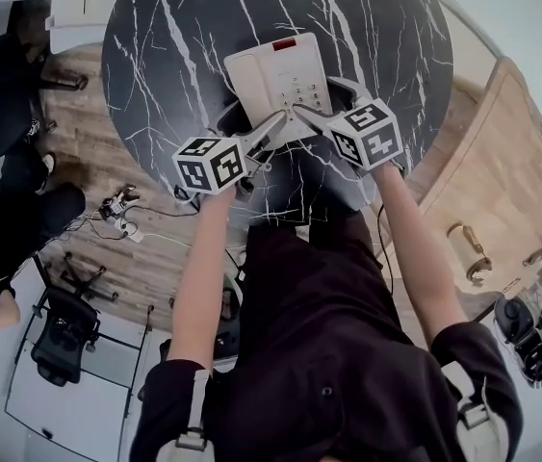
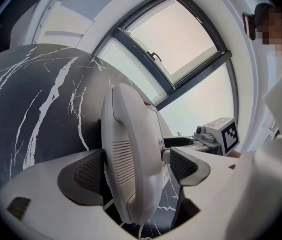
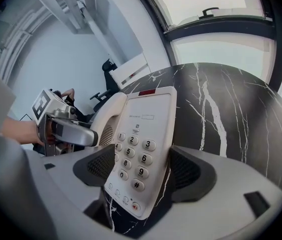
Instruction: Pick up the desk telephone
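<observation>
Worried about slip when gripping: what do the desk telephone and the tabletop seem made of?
Desk telephone: off-white moulded plastic, smooth with soft sheen; slotted grille and rounded edges suggest it. Tabletop: black with white veins, smooth; looks like marble, though stone or printed laminate cannot be told.

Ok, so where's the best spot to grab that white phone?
Take the desk telephone at its near end: left gripper across the handset, right gripper across the keypad side. It is wide and its handset probably sits loose, so hold both halves.
</observation>
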`<state>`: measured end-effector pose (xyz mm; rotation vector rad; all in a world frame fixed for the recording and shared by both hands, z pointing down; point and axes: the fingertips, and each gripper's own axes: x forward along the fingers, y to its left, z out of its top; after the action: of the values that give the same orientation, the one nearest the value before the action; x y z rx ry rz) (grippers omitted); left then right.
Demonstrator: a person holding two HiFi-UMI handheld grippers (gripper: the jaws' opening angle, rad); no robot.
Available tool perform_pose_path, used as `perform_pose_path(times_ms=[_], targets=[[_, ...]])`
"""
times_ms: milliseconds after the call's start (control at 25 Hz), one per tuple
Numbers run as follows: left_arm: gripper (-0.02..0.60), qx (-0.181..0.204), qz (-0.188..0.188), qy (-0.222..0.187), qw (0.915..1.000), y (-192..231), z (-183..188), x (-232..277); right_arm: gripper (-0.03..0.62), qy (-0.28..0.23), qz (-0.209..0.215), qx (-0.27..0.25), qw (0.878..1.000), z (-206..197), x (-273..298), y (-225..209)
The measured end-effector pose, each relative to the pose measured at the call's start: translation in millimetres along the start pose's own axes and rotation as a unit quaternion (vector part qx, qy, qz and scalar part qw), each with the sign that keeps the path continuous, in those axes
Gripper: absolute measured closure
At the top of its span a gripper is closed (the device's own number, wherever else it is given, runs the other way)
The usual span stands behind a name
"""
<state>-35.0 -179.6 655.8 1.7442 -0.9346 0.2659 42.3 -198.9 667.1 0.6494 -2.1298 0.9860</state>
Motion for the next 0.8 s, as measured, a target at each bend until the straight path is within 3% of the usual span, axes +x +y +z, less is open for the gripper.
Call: perform_pose_path(times_ms=[800], targets=[[0.179, -0.002, 0.017, -0.001, 0.9999, 8.5, -0.9, 7.3, 0.263, -0.002, 0.0, 0.006, 1.0, -2.3, 11.5, -5.0]])
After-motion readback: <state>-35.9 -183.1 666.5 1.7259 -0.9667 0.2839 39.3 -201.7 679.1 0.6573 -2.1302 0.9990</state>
